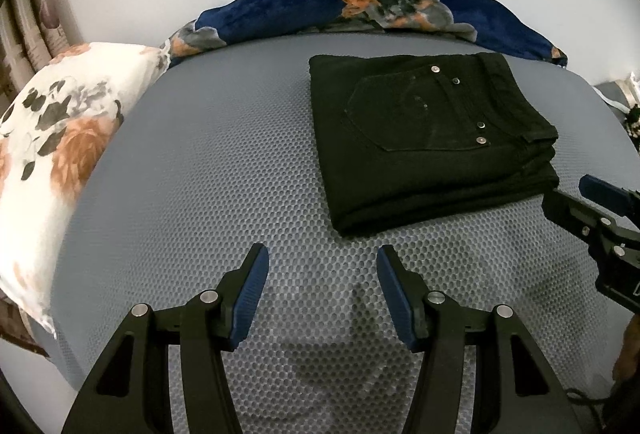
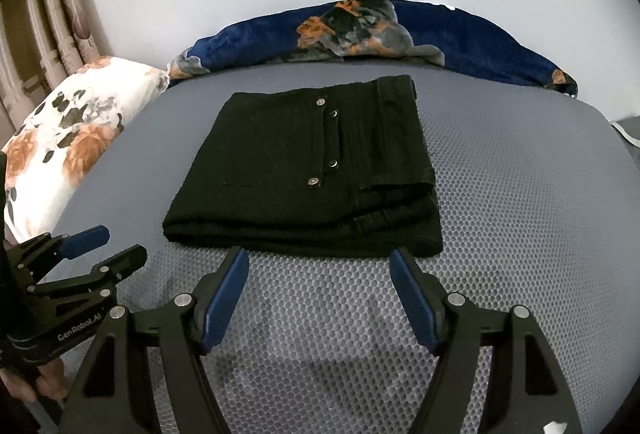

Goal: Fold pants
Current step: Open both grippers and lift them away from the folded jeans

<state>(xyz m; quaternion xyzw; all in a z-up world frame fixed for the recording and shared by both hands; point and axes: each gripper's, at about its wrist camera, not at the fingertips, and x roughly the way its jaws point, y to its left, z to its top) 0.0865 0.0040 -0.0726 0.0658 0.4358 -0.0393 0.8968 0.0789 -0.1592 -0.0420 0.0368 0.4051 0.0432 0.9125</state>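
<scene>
Grey honeycomb-textured mattress cover [image 1: 200, 170] spreads across the bed, with a floral pillow [image 1: 60, 138] on its left edge and a navy floral blanket [image 2: 360, 26] bunched along the far side by the white wall. Black pants [image 2: 304, 170] lie folded into a compact rectangle on the cover, back pocket and 4 metal rivets facing up. Right gripper [image 2: 318, 266] hovers just in front of their near edge with jaws spread and empty, while the left gripper [image 1: 322, 262], likewise wide apart and holding nothing, sits nearer and left of the pants.
</scene>
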